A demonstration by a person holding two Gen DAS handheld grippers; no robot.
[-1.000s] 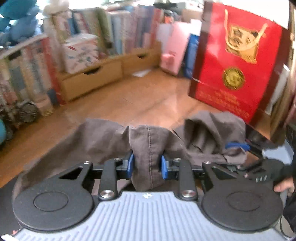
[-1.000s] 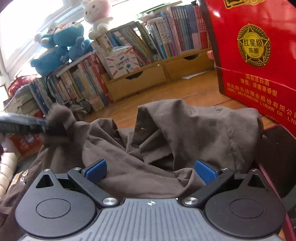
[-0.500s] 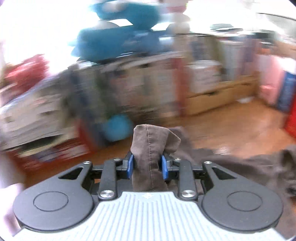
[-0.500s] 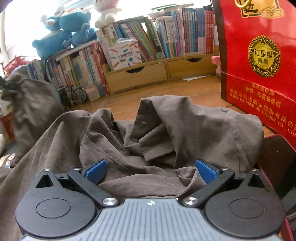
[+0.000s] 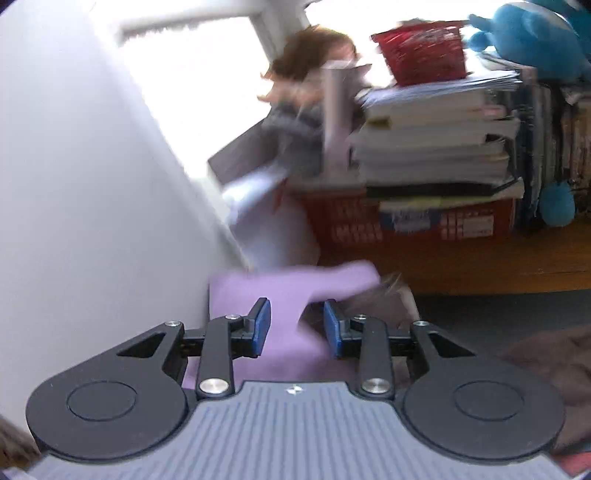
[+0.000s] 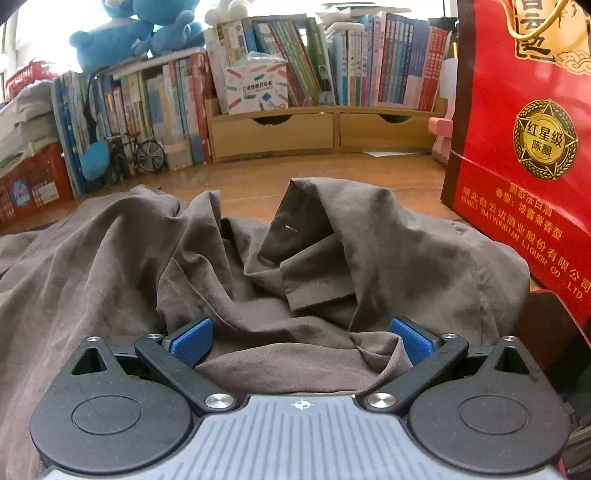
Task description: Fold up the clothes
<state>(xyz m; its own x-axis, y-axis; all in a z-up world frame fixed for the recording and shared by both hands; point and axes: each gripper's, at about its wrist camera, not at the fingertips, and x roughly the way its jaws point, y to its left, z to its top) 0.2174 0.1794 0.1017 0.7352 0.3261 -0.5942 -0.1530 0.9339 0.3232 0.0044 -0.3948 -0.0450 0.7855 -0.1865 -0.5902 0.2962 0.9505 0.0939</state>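
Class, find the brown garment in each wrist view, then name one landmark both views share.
Left wrist: brown garment at the lower right edge, blurred.
Right wrist: it fills the middle, lying crumpled ahead of the fingers.
Shared landmark: blue plush toy on the books.

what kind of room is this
Probably a lived-in home room, perhaps a study or child's room: packed rows of books over wooden drawers, a blue plush toy, and a wooden floor.

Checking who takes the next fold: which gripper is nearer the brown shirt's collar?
Right. The right gripper hangs open over the crumpled brown shirt, just short of its collar. The left gripper faces purple fabric, off to the side.
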